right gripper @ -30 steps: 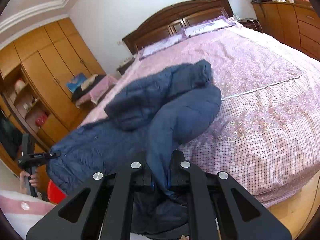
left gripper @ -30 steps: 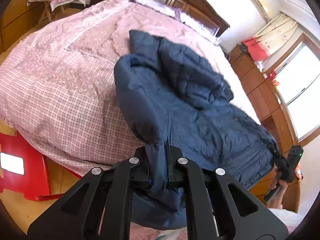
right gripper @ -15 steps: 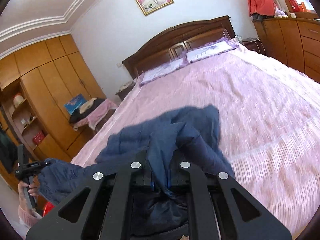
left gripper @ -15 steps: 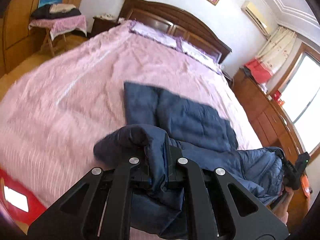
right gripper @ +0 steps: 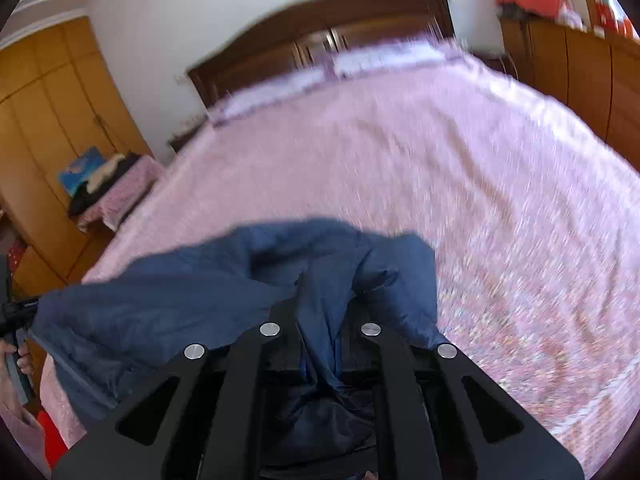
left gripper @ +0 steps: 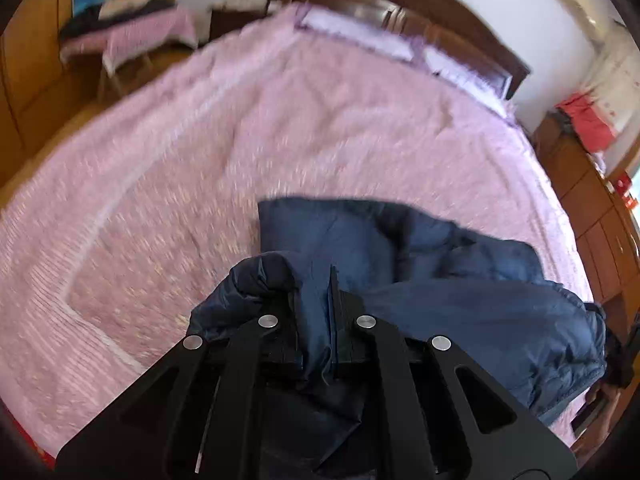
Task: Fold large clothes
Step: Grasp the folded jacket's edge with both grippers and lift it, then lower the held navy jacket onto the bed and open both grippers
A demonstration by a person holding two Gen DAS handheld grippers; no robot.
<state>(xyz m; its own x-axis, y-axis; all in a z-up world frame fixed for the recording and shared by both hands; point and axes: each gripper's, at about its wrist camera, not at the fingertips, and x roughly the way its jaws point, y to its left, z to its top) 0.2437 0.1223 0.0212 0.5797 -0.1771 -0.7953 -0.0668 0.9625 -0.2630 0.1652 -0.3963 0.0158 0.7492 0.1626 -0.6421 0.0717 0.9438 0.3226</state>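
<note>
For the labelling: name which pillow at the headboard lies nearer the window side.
In the left wrist view, the right-hand pillow, beside the dresser; the other pillow lies toward the wardrobe side.

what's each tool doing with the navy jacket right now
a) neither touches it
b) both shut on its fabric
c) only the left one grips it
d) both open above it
b) In each wrist view, a fold of the navy jacket is pinched between the closed fingers of the left tool and right tool.

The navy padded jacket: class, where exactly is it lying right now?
In both wrist views the navy padded jacket lies on the pink bedspread near the foot of the bed, far from the pillows, pinched in both grippers' jaws.
</note>
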